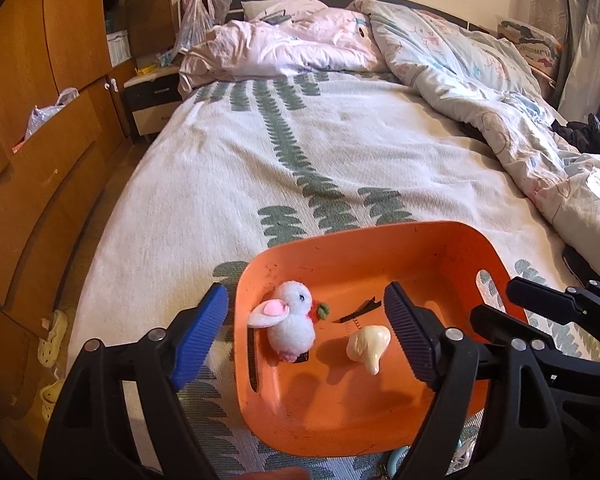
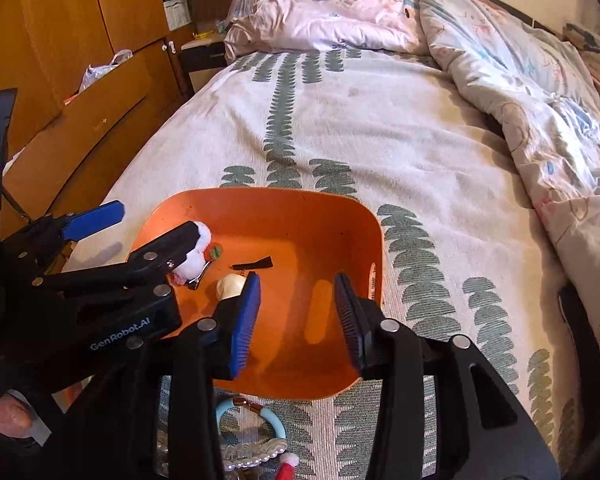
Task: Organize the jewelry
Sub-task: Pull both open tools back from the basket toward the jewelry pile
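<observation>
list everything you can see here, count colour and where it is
tray: 1, orange, on the bed near its foot
rabbit hair clip: 1, white with a pink ear, left part of the tray
cream charm: 1, cream, middle of the tray
black clip: 1, black, in the tray behind the charm
ring: 1, light blue, on the bed in front of the tray
pearl hair clip: 1, white, on the bed by the ring
bedspread: 1, white with green leaf print
duvets: 2, pink and pale blue, bunched at the head and right side
wardrobe: 1, brown wood, left of the bed
left tongs: open, over the tray
right tongs: open, over the tray
</observation>
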